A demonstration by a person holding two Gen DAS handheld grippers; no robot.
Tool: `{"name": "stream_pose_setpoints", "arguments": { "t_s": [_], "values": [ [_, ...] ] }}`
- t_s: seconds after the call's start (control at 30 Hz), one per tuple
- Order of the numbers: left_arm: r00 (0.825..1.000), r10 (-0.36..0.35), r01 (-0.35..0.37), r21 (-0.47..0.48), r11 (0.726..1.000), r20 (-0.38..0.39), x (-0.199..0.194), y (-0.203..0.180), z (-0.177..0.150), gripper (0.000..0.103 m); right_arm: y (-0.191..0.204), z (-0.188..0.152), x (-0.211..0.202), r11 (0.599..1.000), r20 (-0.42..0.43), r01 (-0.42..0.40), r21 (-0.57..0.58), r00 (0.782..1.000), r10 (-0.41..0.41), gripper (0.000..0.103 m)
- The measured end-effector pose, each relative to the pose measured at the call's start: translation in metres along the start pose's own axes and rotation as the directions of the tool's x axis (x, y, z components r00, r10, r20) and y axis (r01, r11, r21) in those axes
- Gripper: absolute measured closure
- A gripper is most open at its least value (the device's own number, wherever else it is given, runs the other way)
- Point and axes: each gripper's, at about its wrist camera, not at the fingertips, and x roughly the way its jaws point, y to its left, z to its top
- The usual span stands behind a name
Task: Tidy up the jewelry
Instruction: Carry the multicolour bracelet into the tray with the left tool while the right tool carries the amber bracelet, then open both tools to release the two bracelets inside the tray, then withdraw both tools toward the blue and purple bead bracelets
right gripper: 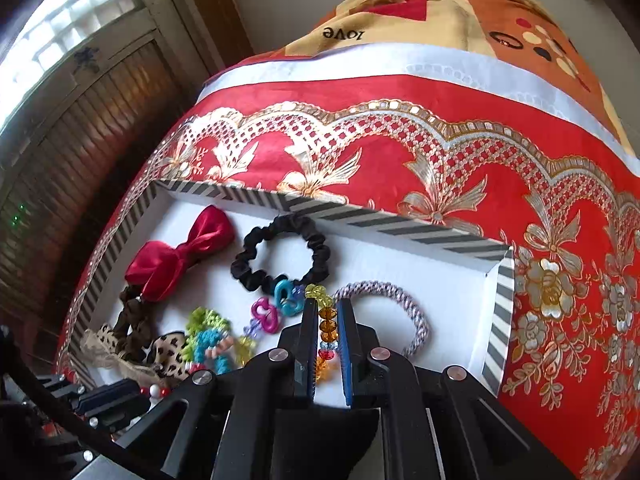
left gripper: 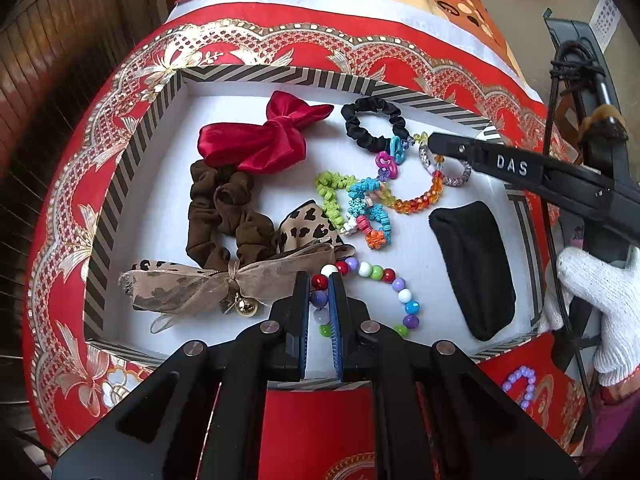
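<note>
A striped box [left gripper: 132,148] with a white floor holds the jewelry. My left gripper [left gripper: 319,278] is shut on a bracelet of round coloured beads [left gripper: 394,280] near the box's front edge. My right gripper [right gripper: 327,302] is shut on a crystal bead bracelet [right gripper: 328,322] with amber, yellow and red beads and pink and blue plastic links. In the left wrist view the right gripper [left gripper: 432,142] reaches in from the right over that crystal bracelet [left gripper: 416,202]. A white-gloved hand [left gripper: 596,300] holds it.
Also in the box: a red satin bow [left gripper: 264,140], black scrunchie [left gripper: 372,124], brown scrunchie [left gripper: 224,216], leopard bows [left gripper: 192,284], coiled hair ties [left gripper: 360,204], a braided band [right gripper: 416,312] and a black pouch [left gripper: 476,272]. A purple bead bracelet [left gripper: 520,384] lies outside on the red cloth [left gripper: 280,40].
</note>
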Motion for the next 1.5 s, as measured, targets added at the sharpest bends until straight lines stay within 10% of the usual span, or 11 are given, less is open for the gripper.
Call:
{"name": "stream_pose_setpoints", "arguments": {
  "t_s": [0.3, 0.47, 0.6, 1.5],
  "values": [
    [1.000, 0.006, -0.005, -0.013, 1.000, 0.008, 0.000, 0.000, -0.002, 0.093, -0.003, 0.006, 0.009, 1.000, -0.012, -0.011, 0.014, 1.000, 0.011, 0.094],
    [0.999, -0.021, 0.022, -0.033, 0.999, 0.027, -0.002, 0.002, -0.004, 0.057, -0.006, -0.001, -0.006, 1.000, -0.001, 0.000, 0.014, 1.000, 0.000, 0.089],
    [0.998, -0.017, 0.018, -0.025, 1.000, 0.054, -0.009, 0.001, -0.005, 0.052, -0.009, -0.010, -0.022, 1.000, 0.017, 0.001, 0.029, 1.000, -0.002, 0.075],
    [0.975, 0.037, -0.047, 0.042, 0.998, 0.218, -0.086, -0.013, -0.055, 0.051, 0.035, -0.113, -0.153, 0.994, 0.158, 0.090, 0.068, 0.982, -0.099, 0.063]
  ]
}}
